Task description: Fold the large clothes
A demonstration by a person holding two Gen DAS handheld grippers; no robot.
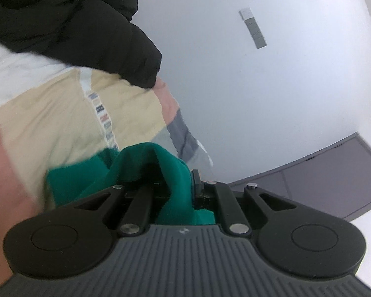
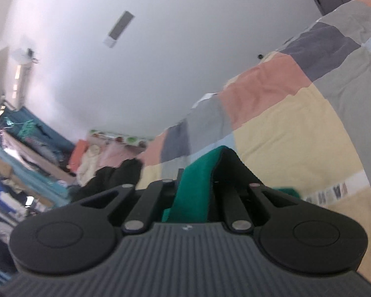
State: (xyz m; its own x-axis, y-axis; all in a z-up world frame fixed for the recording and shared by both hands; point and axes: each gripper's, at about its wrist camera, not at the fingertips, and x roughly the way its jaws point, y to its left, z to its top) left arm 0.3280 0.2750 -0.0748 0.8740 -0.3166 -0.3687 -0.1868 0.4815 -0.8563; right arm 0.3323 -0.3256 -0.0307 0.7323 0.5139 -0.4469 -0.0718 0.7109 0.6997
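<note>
The left gripper [image 1: 178, 180] is clenched on a bunched fold of the green garment [image 1: 146, 163], which spills over its fingers just above the patchwork bedspread [image 1: 61, 113] (blurred here). A black jacket [image 1: 86, 24] lies on the bedspread beyond. The right gripper [image 2: 197, 170] grasps another strip of the green garment [image 2: 194, 188], beside the bedspread [image 2: 296, 128].

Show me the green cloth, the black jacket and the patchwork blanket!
green cloth [image 2: 195, 185]: right wrist view, fold pinched in the tool.
black jacket [image 1: 94, 37]: left wrist view, its sleeve.
patchwork blanket [image 2: 296, 128]: right wrist view, yellow patch.
</note>
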